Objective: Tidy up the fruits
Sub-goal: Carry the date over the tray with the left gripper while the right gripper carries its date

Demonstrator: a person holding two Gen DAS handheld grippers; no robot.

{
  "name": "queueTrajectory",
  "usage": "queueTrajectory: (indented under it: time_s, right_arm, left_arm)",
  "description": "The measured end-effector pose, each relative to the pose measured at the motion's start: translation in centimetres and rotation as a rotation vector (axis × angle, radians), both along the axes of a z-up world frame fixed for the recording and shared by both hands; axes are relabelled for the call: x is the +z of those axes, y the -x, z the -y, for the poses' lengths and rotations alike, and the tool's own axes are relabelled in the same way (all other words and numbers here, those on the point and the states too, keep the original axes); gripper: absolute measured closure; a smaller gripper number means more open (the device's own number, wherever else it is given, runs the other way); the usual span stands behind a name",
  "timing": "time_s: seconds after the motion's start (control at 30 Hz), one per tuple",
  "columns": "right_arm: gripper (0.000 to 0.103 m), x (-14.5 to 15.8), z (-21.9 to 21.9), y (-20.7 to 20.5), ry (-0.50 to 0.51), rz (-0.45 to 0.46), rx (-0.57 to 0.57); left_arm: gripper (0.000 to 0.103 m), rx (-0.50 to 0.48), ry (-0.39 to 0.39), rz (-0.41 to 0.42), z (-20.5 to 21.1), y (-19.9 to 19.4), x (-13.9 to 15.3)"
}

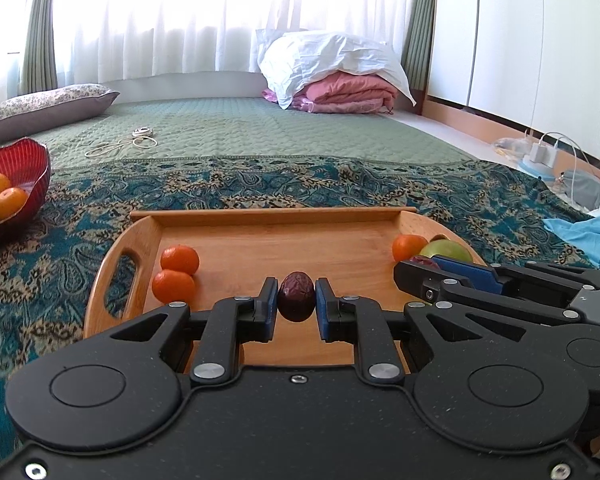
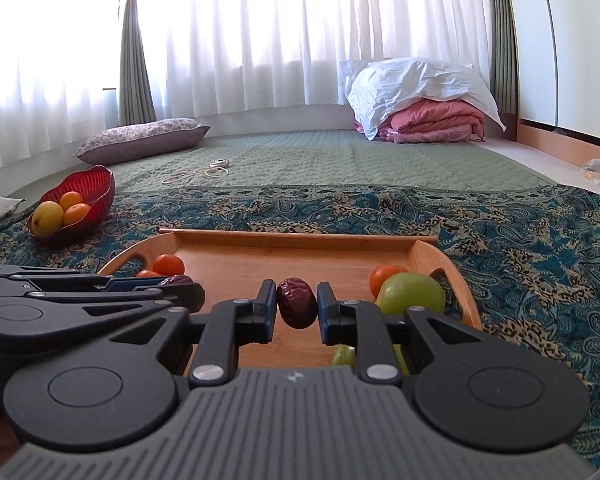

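Note:
My left gripper is shut on a dark red date, held above the wooden tray. My right gripper is shut on a second dark red date over the same tray. Two tangerines lie at the tray's left side. At its right side sit a tangerine and a green apple. In the left wrist view the right gripper comes in from the right. In the right wrist view the left gripper comes in from the left.
A red bowl with two oranges and a yellow fruit stands to the left on the patterned blanket. Behind lie a white cable, a flowered pillow and folded pink bedding. Chargers and cloths lie at the right.

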State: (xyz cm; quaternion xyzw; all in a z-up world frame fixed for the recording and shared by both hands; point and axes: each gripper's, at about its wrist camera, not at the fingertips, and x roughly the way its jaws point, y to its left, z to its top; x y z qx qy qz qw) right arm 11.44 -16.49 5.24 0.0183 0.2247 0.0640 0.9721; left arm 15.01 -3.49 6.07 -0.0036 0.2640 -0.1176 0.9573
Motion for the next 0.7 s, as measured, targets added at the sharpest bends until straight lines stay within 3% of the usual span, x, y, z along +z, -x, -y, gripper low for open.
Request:
queueTrajectory:
  time_s: [0.4, 0.7]
  right_arm:
    - [0.078, -0.3, 0.0, -5.4, 0.008, -0.105, 0.013]
    - [0.078, -1.1, -0.1, -8.6, 0.016, -0.185, 0.005]
  left_arm:
    - [0.084, 0.019, -0.006, -0.111, 0.0, -6.1, -0.8]
    - [0.084, 0.056, -0.054, -0.192, 0.1, -9.6, -1.6]
